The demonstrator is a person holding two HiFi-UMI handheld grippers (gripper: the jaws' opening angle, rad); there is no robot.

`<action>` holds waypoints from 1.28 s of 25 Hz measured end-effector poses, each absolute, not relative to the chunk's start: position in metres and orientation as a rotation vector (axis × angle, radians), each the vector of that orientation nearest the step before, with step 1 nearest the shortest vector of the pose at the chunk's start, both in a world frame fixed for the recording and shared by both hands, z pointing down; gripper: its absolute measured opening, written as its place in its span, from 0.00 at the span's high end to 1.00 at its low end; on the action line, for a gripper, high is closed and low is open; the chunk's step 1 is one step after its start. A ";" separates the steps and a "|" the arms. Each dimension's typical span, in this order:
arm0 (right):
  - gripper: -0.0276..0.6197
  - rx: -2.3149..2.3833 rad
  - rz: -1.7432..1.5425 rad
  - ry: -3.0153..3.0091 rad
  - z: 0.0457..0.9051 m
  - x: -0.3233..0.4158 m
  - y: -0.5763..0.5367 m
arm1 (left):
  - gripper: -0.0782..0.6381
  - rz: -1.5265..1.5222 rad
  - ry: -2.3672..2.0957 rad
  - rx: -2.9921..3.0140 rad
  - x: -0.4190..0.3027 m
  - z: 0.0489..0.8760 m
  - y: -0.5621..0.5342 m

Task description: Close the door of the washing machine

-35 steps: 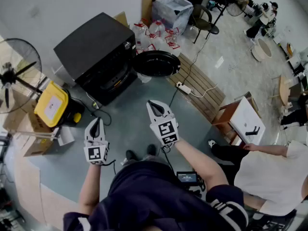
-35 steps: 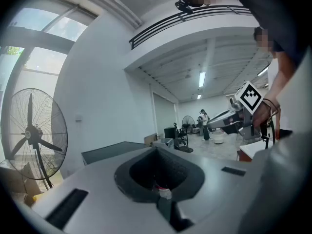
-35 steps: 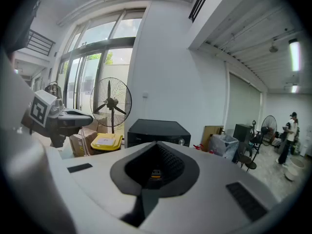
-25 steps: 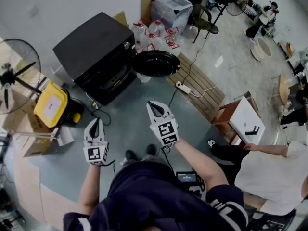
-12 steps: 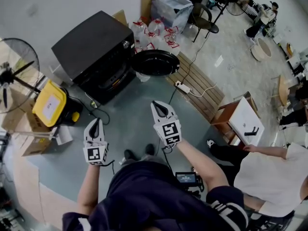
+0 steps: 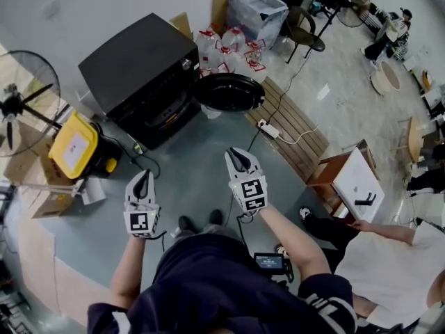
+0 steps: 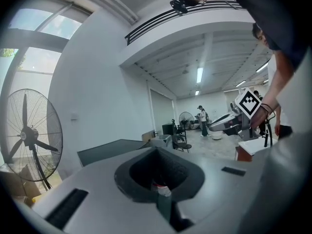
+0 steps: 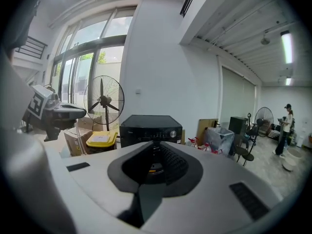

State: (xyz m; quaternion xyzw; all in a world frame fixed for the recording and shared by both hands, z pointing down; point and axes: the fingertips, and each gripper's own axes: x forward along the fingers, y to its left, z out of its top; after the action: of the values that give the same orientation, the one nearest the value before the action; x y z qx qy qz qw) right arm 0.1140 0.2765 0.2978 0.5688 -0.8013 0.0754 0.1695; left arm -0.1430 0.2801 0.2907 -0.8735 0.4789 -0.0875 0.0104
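I get bright daylight from tall windows (image 8: 80, 43) plus ceiling lamps (image 7: 199, 75); shadows are soft. Both gripper views bow toward black corners; their near foreground is blurred.

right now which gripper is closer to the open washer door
Right. The right gripper, jaws just opening with nothing between them, sits below the door in the head view. The left gripper is farther, off to its lower left.
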 end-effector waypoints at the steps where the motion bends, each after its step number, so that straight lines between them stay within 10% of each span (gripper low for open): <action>1: 0.86 1.612 0.217 -2.276 0.300 0.118 0.275 | 0.86 -0.272 1.498 -2.723 -0.140 0.290 0.280; 32: 0.81 1.795 0.239 -1.884 0.464 0.334 0.009 | 0.86 -0.309 1.361 -2.844 -0.096 0.331 0.072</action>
State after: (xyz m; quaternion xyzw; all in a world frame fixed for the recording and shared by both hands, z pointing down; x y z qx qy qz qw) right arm 0.3341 0.0086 0.4639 0.6631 -0.6958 0.0884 0.2613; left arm -0.0961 0.0723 0.3312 -0.8977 0.4294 -0.0977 -0.0133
